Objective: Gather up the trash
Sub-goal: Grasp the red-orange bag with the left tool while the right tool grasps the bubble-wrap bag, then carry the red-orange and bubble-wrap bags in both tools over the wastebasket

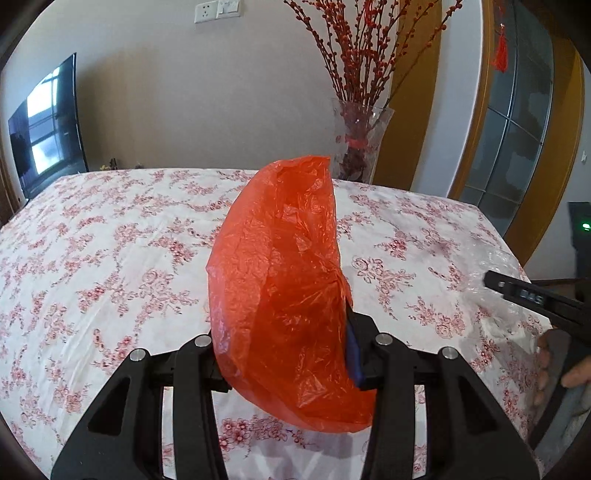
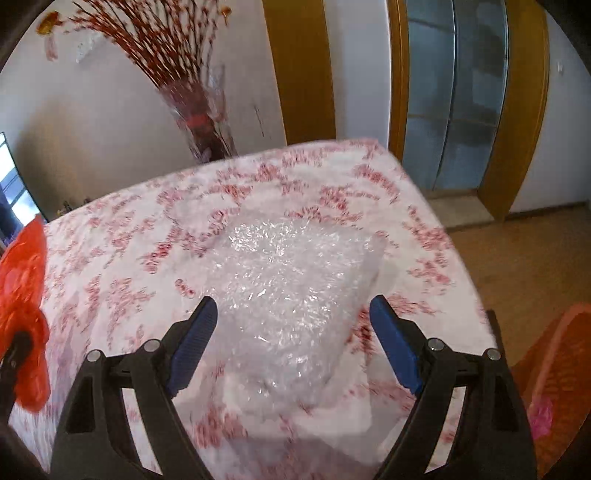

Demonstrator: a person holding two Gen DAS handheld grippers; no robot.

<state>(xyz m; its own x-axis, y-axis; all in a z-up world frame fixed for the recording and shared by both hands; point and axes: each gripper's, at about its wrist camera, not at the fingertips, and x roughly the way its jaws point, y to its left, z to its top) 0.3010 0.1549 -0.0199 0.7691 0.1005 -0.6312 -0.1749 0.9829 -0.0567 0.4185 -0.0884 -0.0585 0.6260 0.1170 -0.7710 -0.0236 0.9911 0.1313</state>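
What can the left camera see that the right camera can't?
Only the left wrist view shows the wall socket, a person's hand and the left gripper shut on the orange bag.

Only the right wrist view shows the open right gripper over the bubble wrap, the wooden floor and an orange basket.

Both show the flowered tablecloth, the vase of red twigs, the dark screen, the orange bag and the bubble wrap.

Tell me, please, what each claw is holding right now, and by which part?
The left claw grips the red bag by its lower edge. The right claw holds nothing; its jaws stand open over the bubble wrap.
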